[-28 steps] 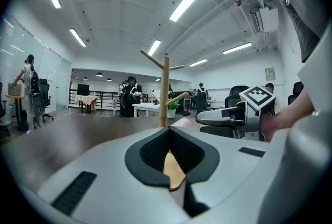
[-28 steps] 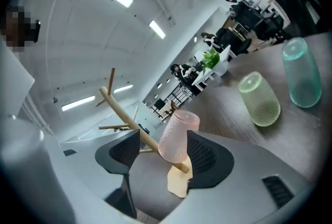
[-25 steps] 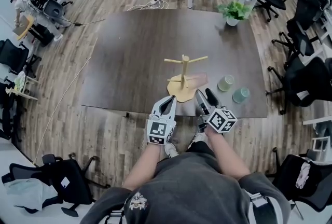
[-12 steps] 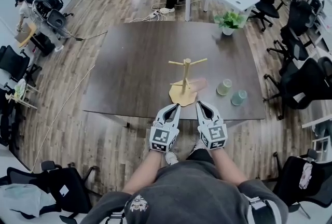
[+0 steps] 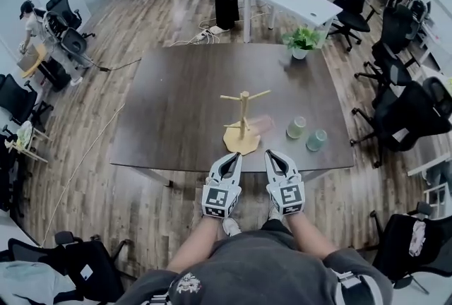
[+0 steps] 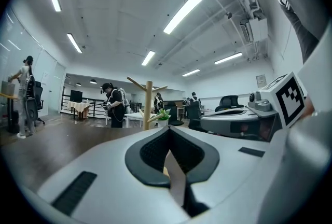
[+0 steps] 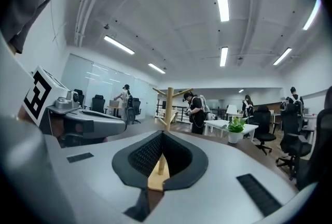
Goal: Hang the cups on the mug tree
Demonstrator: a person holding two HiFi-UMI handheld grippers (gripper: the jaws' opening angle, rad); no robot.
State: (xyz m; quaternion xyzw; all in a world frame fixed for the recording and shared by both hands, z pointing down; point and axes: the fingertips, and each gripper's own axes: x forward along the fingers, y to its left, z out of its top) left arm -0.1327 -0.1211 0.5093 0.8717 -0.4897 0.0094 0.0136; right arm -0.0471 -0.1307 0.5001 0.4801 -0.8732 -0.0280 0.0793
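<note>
I hold both grippers side by side at the near edge of the dark brown wooden table (image 5: 176, 99). My left gripper (image 5: 232, 156) has its jaws pressed together with nothing between them. My right gripper (image 5: 273, 154) is likewise closed and empty. Just beyond their tips the pale wooden mug tree (image 5: 242, 120) stands upright on the table. To its right stand a pale green translucent cup (image 5: 296, 128) and a bluish-green translucent cup (image 5: 316, 140). A pinkish cup (image 5: 262, 125) shows beside the post, too blurred to tell its pose.
</note>
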